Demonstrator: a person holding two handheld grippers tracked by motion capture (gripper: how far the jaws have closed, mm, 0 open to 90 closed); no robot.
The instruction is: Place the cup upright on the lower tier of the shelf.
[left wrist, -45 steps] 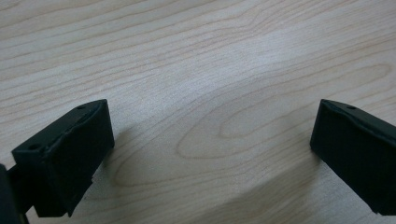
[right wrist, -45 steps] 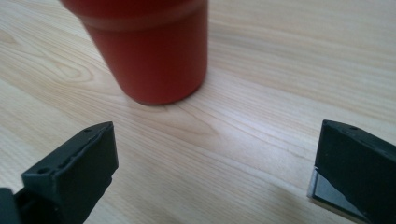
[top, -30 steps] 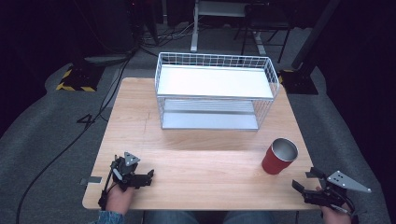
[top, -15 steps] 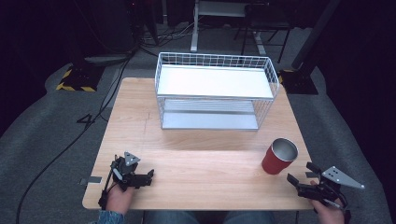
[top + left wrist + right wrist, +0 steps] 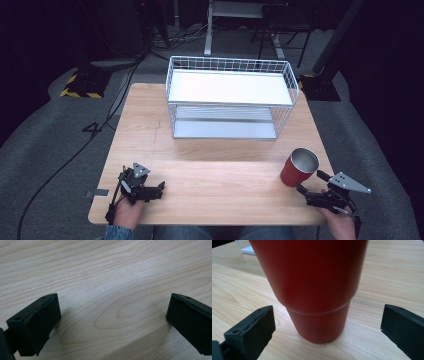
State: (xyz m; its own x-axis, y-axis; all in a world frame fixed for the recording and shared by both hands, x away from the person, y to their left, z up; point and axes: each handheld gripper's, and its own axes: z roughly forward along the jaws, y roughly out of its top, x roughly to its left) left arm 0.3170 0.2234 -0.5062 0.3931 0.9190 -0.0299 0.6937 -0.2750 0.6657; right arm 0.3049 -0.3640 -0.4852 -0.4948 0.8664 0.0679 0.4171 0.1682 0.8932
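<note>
Here my right gripper (image 5: 310,184) is in the approach step, its jaws spread wide and empty, with the red cup (image 5: 299,167) standing upright just ahead of my fingertips. In the right gripper view the cup (image 5: 312,287) sits between the two jaws but beyond their tips, a little toward my left finger (image 5: 252,328); neither pad touches it, and bare table (image 5: 392,272) shows on either side. The cup's narrower base lies level with my fingers, the wider body above them. My left gripper (image 5: 152,190) rests low over the table near my own edge, well apart from the cup, its jaws likewise parted with nothing but wood grain (image 5: 112,290) between them. A wire rack (image 5: 230,97) stands farther ahead of both grippers. As I judge it, the next move calls for pushing my right gripper forward until the cup sits squarely between the pads, centring it, then closing on the wall firmly enough not to tip it.
</note>
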